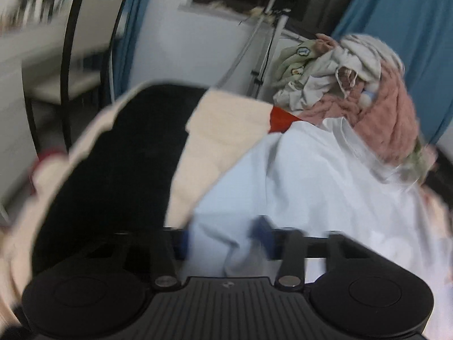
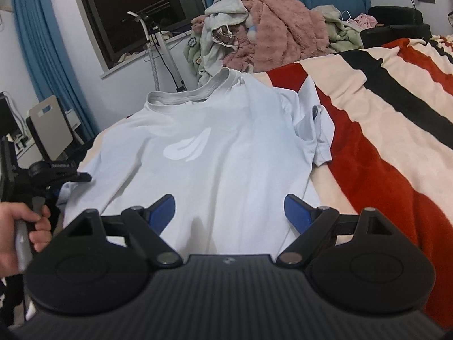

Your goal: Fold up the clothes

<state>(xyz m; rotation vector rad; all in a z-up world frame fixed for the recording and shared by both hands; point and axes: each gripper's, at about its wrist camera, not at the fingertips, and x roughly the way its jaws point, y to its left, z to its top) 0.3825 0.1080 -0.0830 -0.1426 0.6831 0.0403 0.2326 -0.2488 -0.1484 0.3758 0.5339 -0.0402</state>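
Nearest the right-wrist camera, the right gripper (image 2: 230, 212) hovers low over the hem of the pale blue T-shirt (image 2: 215, 153), its jaws wide apart with nothing between them. The shirt lies face up and mostly flat on the striped blanket (image 2: 390, 130) that covers the bed, collar away from the camera, one sleeve crumpled at its right edge.

At the shirt's left side, a hand (image 2: 19, 235) holds the left gripper (image 1: 226, 240). In the blurred left-wrist view its jaws stand narrowly apart with a bunch of shirt fabric between them (whether the pads actually pinch it cannot be told).

The step in hand looks like taking the shirt's edges for a first fold. To do it well, each gripper should probably catch both layers near a corner, and the sleeve be smoothed first.

Farther off sits a heap of unfolded clothes (image 2: 269, 31), topped by a pink fleece.
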